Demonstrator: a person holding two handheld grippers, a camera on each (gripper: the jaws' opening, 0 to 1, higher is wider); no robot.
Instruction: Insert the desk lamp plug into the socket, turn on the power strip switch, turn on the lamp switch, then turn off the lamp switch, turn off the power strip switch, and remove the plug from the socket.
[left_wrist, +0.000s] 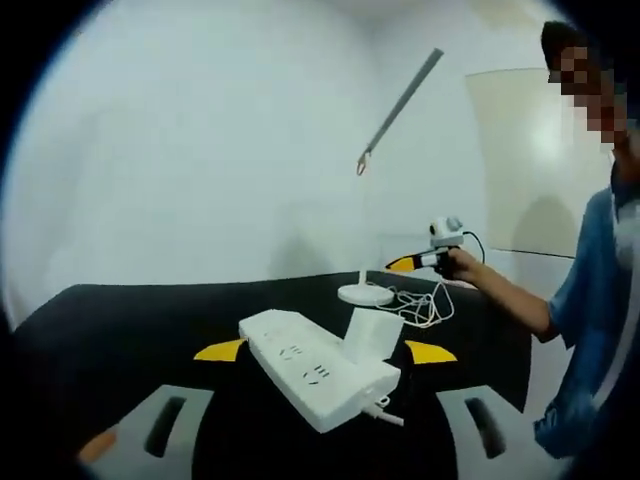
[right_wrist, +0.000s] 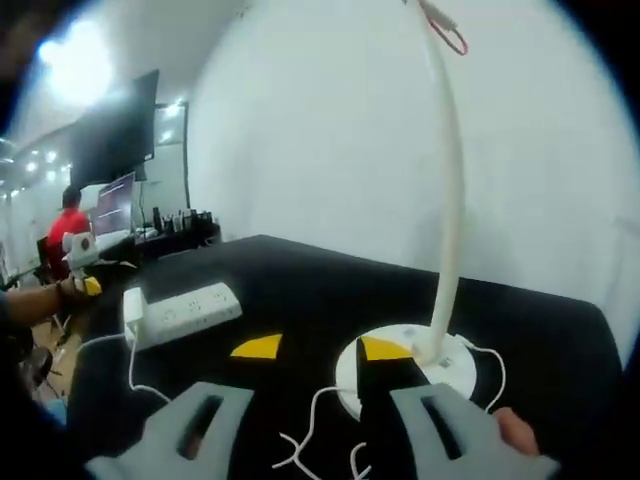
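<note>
The white power strip (left_wrist: 310, 365) lies on the black table, and the lamp's white plug block (left_wrist: 372, 333) stands seated in its far side. My left gripper (left_wrist: 325, 351) is open, its yellow-tipped jaws spread to either side of the strip without touching it. The desk lamp's round base (right_wrist: 410, 372) and white stem (right_wrist: 450, 200) sit right in front of my right gripper (right_wrist: 320, 347), which is open. Its right jaw tip overlaps the base's near rim. In the left gripper view the right gripper (left_wrist: 415, 263) hovers by the lamp base (left_wrist: 365, 294). The strip (right_wrist: 185, 305) lies further left.
The lamp's white cable (left_wrist: 425, 305) lies coiled between base and strip. The grey lamp arm (left_wrist: 400, 105) reaches up and right. A person in blue (left_wrist: 590, 330) stands at the table's right side. Desks, screens and another person (right_wrist: 68, 225) are far behind.
</note>
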